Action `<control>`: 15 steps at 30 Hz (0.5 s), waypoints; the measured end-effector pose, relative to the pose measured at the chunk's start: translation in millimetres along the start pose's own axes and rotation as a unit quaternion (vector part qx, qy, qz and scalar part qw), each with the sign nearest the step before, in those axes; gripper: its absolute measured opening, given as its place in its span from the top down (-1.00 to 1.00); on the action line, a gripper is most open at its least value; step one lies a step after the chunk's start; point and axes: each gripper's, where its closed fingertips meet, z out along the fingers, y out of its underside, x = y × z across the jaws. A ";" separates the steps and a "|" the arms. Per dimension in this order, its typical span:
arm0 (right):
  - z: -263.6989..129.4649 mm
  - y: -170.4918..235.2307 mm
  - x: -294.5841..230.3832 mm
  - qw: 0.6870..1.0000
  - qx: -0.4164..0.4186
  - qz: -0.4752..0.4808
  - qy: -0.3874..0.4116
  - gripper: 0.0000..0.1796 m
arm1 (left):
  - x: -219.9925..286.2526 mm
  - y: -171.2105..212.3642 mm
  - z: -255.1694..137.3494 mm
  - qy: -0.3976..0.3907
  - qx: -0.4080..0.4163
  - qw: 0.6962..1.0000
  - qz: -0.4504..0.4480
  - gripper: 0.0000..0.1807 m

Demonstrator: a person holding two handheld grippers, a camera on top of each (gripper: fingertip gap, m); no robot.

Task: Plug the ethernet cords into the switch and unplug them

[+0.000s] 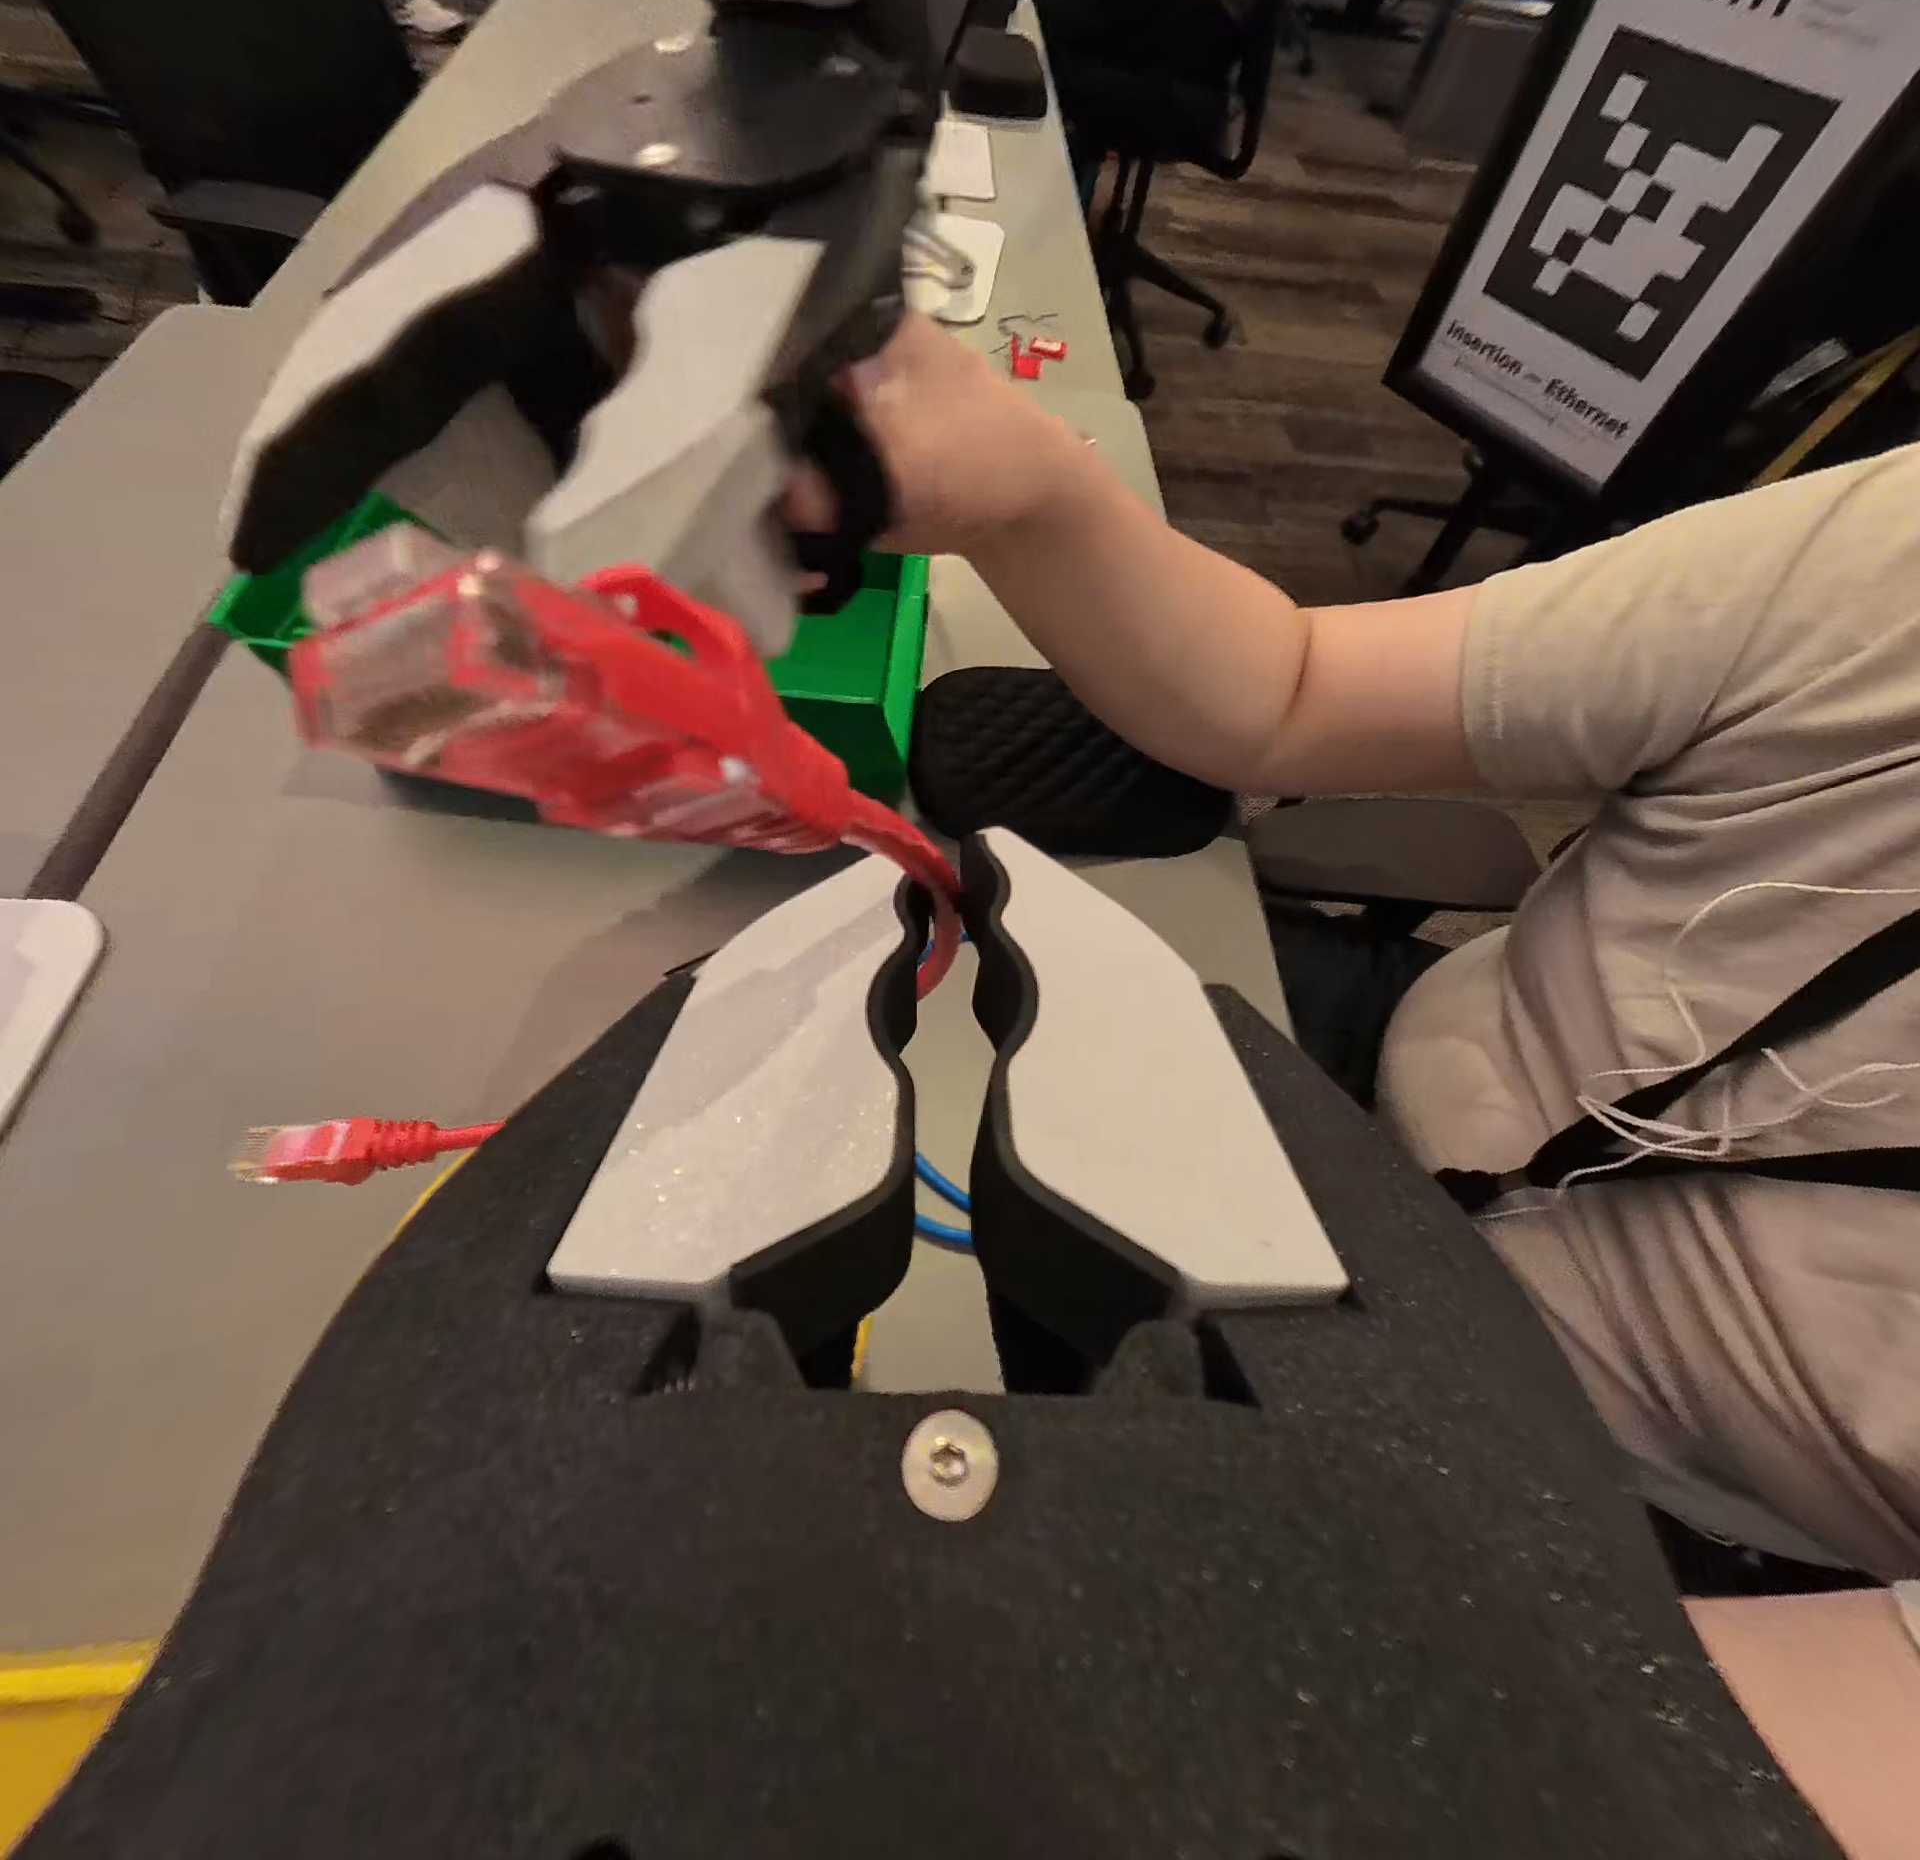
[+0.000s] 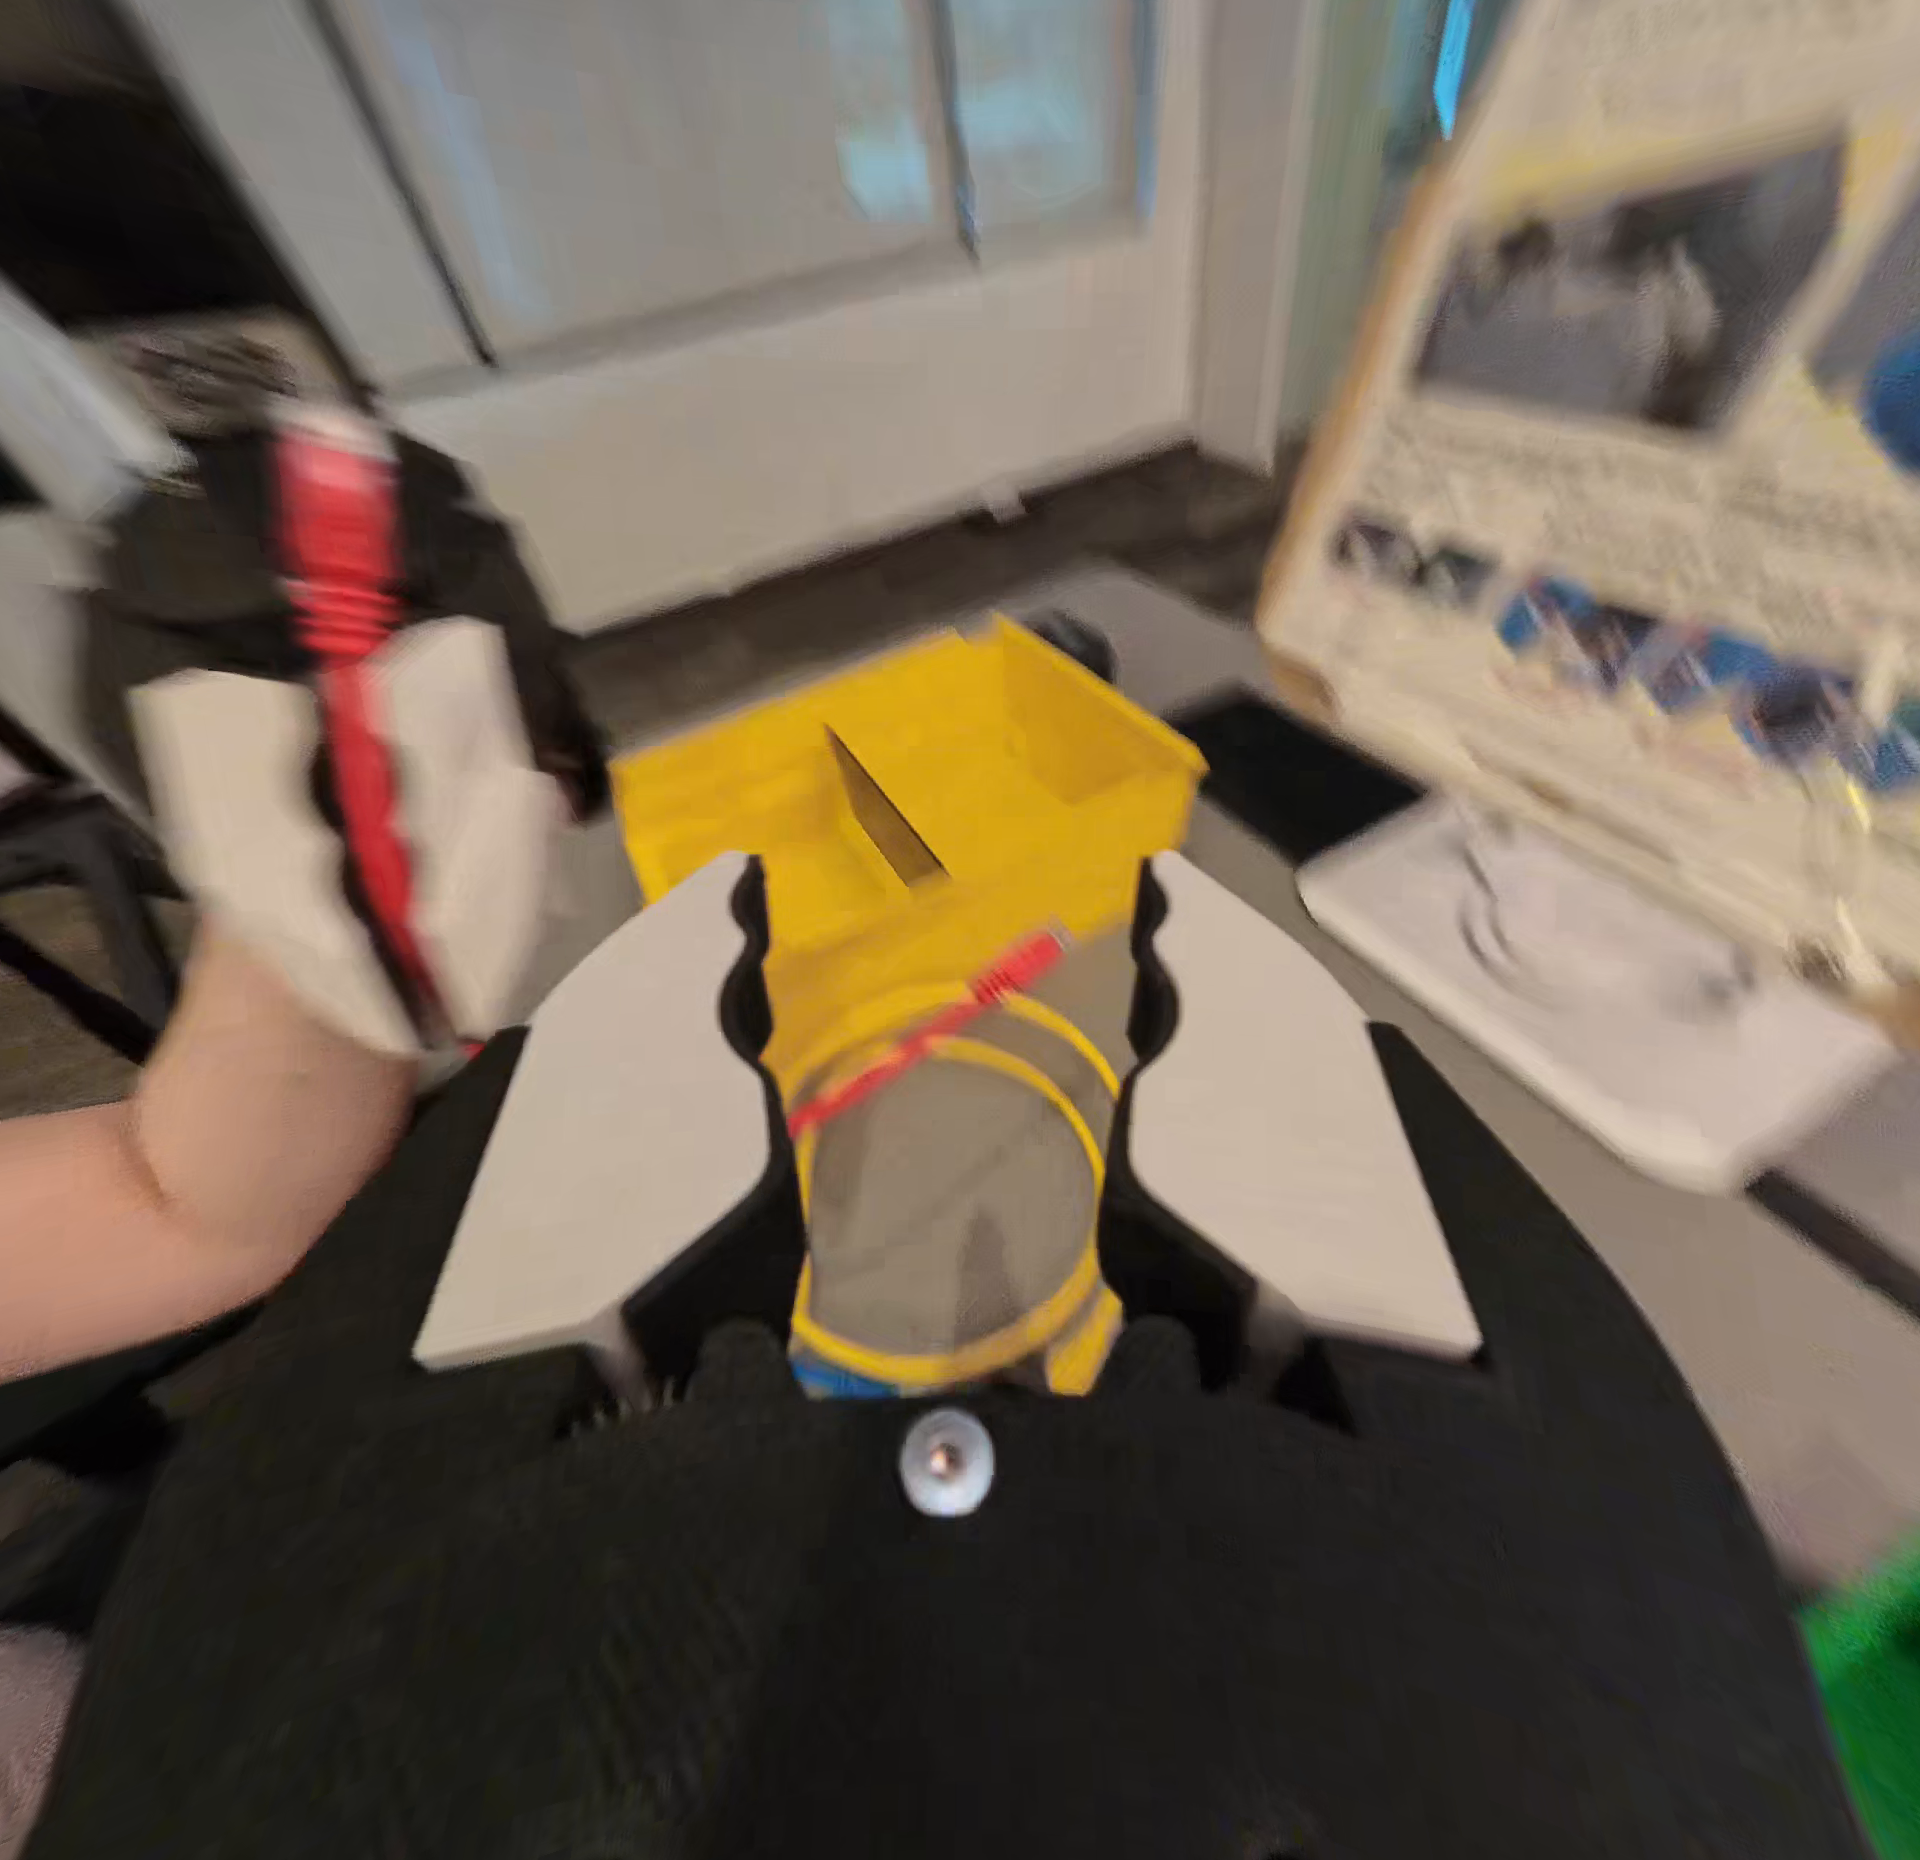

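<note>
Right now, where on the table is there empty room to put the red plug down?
Bare table lies between the green bin, the loose red plug and the white pad. It is crowded by the yellow bin, where yellow cable coils with red cord across it. The left gripper grips the cord.

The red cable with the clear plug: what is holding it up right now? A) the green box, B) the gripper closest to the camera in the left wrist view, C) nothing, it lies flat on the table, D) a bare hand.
B: the left gripper is shut on the red cable just behind its plug, which sticks up above the table.
</note>
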 end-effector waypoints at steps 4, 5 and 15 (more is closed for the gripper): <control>-7.7 -30.1 -58.7 0.984 0.124 -0.050 -0.120 0.23 | -9.8 0.9 6.5 -0.048 -0.012 0.998 0.032 0.94; -6.7 -30.2 -70.3 0.980 0.126 -0.044 -0.149 0.28 | -11.4 1.4 8.4 -0.053 -0.016 0.998 0.035 0.95; 8.2 -7.2 -92.7 0.975 0.076 -0.097 -0.186 0.93 | -18.8 7.7 -4.2 -0.077 -0.023 0.997 0.002 0.37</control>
